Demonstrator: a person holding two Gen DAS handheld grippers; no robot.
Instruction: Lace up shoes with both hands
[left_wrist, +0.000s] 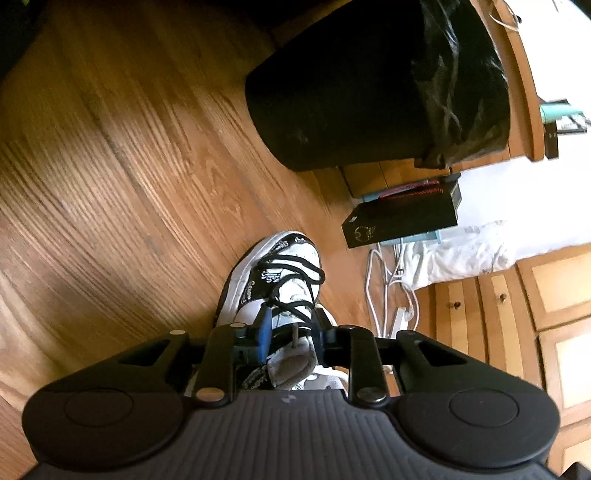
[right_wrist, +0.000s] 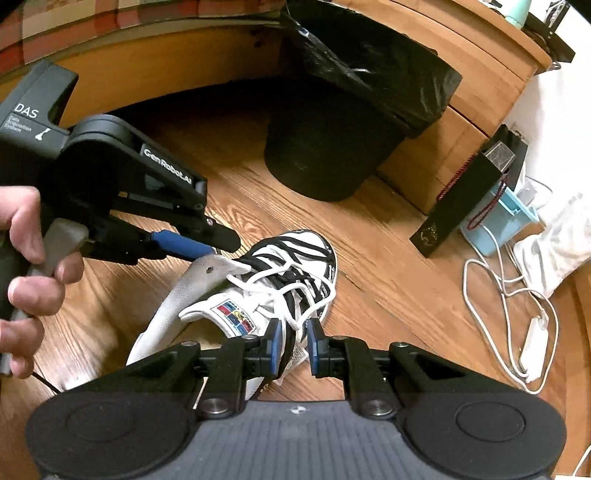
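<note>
The shoe (right_wrist: 251, 295) sits just ahead of both grippers. The left gripper (right_wrist: 218, 247) pinches the tongue (right_wrist: 207, 271); the right gripper (right_wrist: 293, 338), part open, straddles the lace (right_wrist: 295, 325) and should close squarely before pulling.

A wooden plank floor (right_wrist: 388, 266) carries everything here. On it stand a black-and-white shoe (right_wrist: 295, 273), a black bin (right_wrist: 317, 162) lined with a black bag, and a black box (right_wrist: 465, 199) leaning beside a light blue container (right_wrist: 513, 221). White cables (right_wrist: 506, 295) lie looped on the boards near a white cloth (right_wrist: 554, 251).
</note>
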